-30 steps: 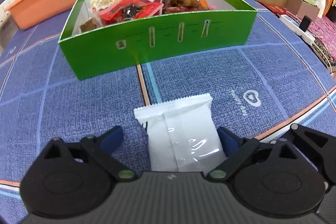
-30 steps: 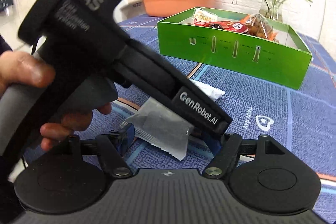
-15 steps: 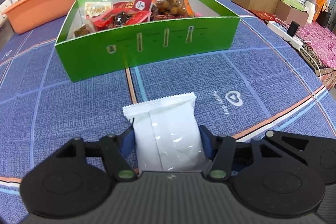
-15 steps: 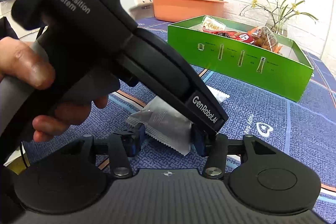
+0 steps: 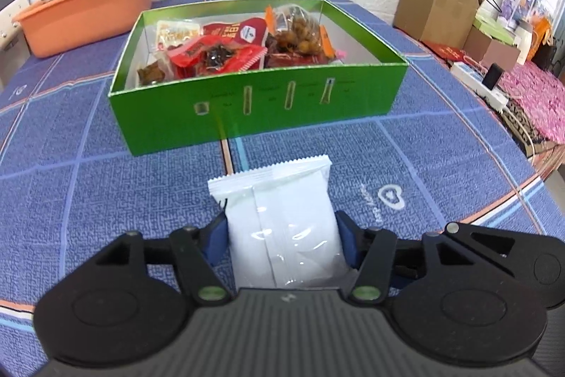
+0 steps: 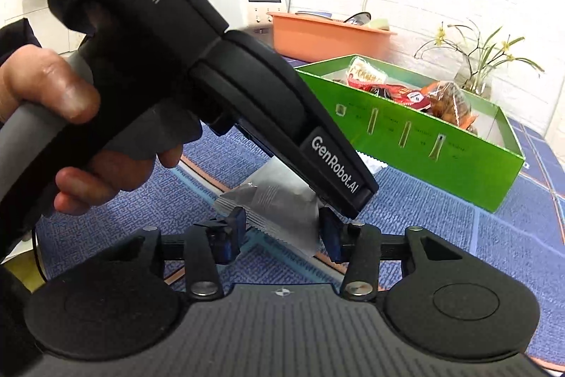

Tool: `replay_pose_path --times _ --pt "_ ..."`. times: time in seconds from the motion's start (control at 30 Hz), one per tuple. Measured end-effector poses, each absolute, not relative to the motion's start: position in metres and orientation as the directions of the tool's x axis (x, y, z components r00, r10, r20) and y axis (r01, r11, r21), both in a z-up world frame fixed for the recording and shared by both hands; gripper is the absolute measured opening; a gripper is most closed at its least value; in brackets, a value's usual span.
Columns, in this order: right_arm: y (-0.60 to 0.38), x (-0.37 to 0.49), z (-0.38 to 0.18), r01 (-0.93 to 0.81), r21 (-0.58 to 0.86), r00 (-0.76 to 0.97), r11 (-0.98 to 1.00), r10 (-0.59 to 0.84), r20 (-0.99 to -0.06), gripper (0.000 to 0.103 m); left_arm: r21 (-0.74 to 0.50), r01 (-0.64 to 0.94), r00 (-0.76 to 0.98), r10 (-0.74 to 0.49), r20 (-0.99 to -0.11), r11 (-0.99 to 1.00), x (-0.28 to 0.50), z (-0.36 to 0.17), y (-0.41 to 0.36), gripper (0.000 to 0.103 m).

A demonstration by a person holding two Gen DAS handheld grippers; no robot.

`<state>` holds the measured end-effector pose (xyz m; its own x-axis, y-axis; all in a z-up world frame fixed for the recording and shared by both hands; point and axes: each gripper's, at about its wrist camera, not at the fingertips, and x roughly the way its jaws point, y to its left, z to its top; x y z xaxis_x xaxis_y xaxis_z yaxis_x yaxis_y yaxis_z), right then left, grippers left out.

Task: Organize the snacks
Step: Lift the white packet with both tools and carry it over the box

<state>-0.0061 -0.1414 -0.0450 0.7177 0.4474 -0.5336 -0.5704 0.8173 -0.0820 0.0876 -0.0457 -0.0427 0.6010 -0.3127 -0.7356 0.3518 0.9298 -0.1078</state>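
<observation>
Near the front edge of the blue tablecloth (image 5: 106, 193): white snack packet (image 5: 282, 221), clamped between left gripper (image 5: 281, 237) pads. Right gripper (image 6: 279, 230) jaws closing around its near end, contact unclear. Green box (image 5: 261, 108), far side, holds the other snacks. Risk: opposed pulls could tear the soft wrapper.

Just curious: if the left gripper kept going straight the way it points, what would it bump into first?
Probably the green box: its front wall lies ahead of the left gripper, which is shut on the white packet. Pointing downward, it might meet the table first.
</observation>
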Motion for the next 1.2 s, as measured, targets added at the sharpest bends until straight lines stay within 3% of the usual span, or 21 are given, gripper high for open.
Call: replay_pose_path --times 0.67,1.2 --pt "-0.137 0.010 -0.040 -0.582 -0.108 0.729 0.806 0.459 -0.507 0.077 -0.101 0.328 0.630 -0.298 -0.717 0.939 0.088 -0.032 -0.043 0.059" --pt "-0.137 0.037 0.008 -0.564 -0.148 0.788 0.812 0.476 -0.390 0.076 -0.014 0.323 0.757 -0.267 -0.596 0.946 0.106 0.030 -0.047 0.059"
